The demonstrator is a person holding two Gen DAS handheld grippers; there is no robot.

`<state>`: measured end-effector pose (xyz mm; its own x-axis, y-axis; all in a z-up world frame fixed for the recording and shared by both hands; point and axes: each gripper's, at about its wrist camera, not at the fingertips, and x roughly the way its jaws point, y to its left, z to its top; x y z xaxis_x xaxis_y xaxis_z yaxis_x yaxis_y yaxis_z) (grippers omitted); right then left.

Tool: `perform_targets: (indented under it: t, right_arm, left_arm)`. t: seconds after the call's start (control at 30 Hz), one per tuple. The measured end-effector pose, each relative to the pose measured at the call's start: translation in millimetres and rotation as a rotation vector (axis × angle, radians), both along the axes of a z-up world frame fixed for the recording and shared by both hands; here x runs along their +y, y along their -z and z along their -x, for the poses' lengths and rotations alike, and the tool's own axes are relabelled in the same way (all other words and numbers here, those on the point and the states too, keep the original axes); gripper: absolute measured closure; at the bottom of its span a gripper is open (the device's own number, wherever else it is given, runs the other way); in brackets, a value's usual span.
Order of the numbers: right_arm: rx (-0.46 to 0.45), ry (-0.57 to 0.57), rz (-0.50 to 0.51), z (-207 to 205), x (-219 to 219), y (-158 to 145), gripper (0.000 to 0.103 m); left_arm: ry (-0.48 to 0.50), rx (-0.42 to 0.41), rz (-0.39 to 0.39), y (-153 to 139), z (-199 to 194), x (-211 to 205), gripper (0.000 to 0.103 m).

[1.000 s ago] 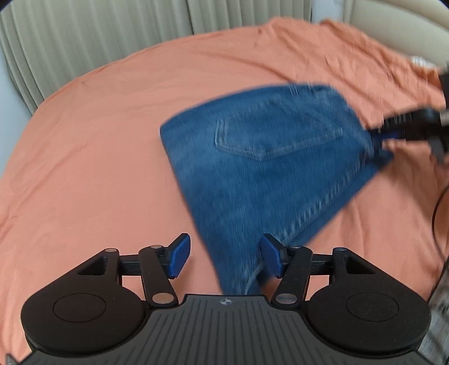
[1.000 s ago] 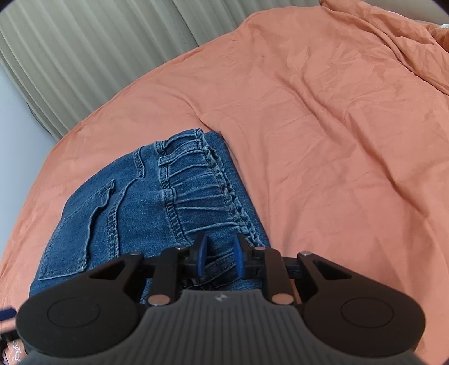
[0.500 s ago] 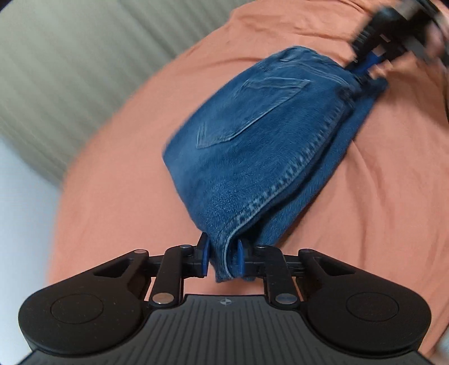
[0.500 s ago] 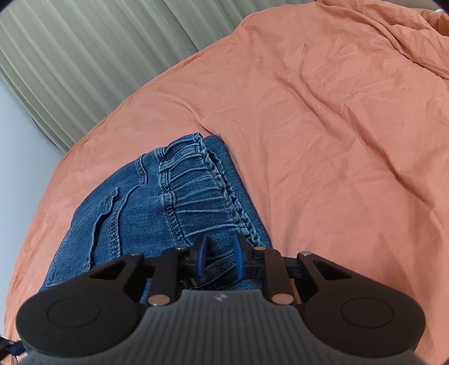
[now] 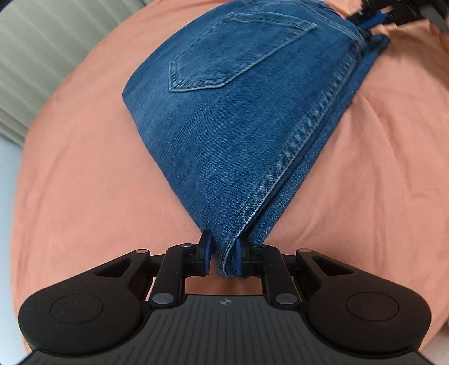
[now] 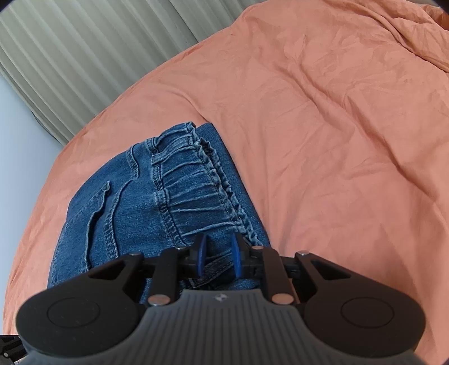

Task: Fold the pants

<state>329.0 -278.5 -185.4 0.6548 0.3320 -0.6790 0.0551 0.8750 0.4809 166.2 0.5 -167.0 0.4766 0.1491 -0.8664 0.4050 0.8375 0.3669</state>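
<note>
The folded blue denim pants (image 5: 238,112) lie on the orange bedsheet (image 5: 84,182), back pocket up. My left gripper (image 5: 223,254) is shut on the near folded corner of the pants. In the right wrist view the pants (image 6: 168,202) show their gathered elastic waistband, and my right gripper (image 6: 217,257) is shut on the waistband corner. The right gripper also shows in the left wrist view (image 5: 373,18) at the far top right corner of the pants.
The orange sheet (image 6: 336,140) covers the whole bed, wrinkled at the right. A ribbed grey-green curtain (image 6: 84,56) stands beyond the bed's far edge. A pale wall (image 6: 16,140) is at the left.
My left gripper was open one second ago; it moved in and shut on the near corner of the pants. The right gripper stayed shut on the waistband.
</note>
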Motion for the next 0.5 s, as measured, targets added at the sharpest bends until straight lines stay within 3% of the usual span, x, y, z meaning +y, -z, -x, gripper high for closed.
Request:
perform_targets:
  t: [0.23,0.33,0.4,0.5]
  right_arm:
    - [-0.014,0.019,-0.016,5.6,-1.7,-3.3,0.090]
    - [-0.025,0.035,-0.030,15.5,-7.3,-9.2,0.089]
    - [-0.025,0.059,-0.072,23.9,-16.9,-12.2,0.071]
    - [-0.032,0.103,-0.183,34.9,-35.8,-11.4,0.065]
  left_arm:
    - [-0.121,0.075,0.171,-23.3,7.4,27.8,0.080]
    - [-0.131,0.098,0.201,-32.0,15.7,32.3,0.078]
    - [-0.128,0.084,0.240,-42.2,21.7,37.1,0.074]
    - [-0.164,0.034,0.334,-61.5,22.8,51.1,0.067]
